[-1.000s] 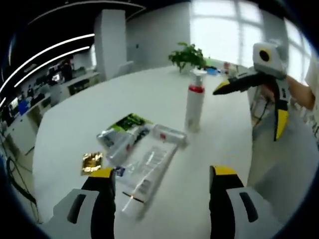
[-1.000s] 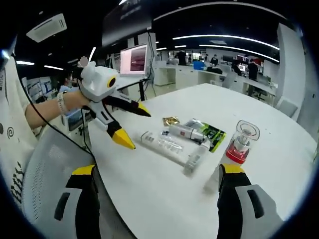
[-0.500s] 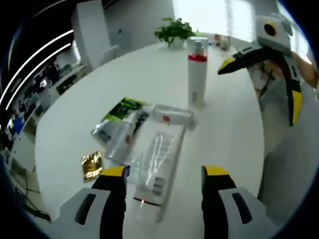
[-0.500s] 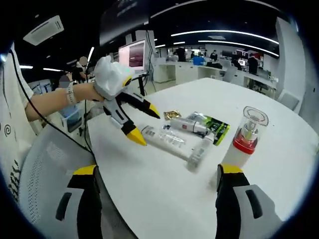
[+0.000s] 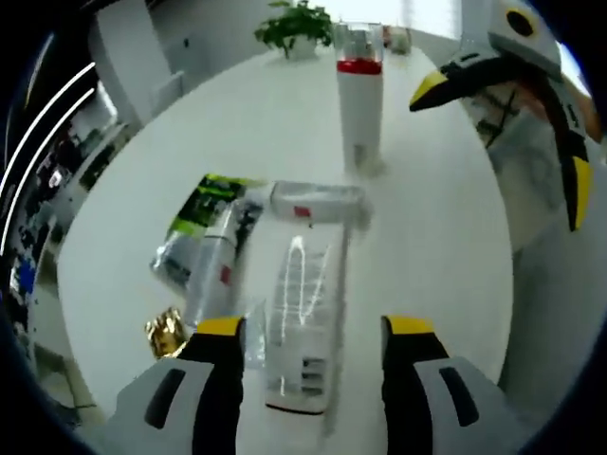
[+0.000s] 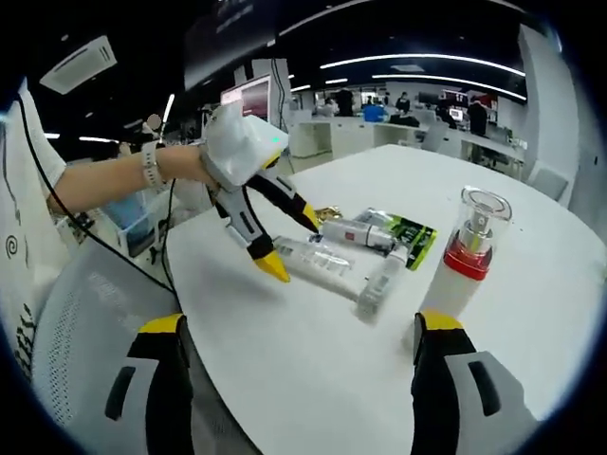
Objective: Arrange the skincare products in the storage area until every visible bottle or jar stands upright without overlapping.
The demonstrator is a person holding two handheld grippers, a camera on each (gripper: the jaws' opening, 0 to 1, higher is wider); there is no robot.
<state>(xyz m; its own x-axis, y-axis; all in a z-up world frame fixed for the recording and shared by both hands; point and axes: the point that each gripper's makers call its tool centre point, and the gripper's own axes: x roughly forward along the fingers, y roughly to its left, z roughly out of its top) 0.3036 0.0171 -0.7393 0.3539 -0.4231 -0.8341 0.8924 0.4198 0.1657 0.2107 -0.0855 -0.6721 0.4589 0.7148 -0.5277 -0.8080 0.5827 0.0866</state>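
On a white table (image 5: 446,246), a clear flat package (image 5: 303,327) lies lengthwise between the spread jaws of the left gripper (image 5: 308,336), its near end set just between the yellow tips. A clear-capped tube (image 5: 318,197) lies crosswise at its far end. To the left, a white tube (image 5: 211,270) rests on a green-and-black sachet (image 5: 204,201), and a gold foil packet (image 5: 163,332) is seen beside the left jaw. Farther off, a white pump bottle (image 5: 360,100) with a red collar stands upright. The right gripper (image 5: 517,114), jaws apart, is seen at upper right, and a potted plant (image 5: 294,21) behind
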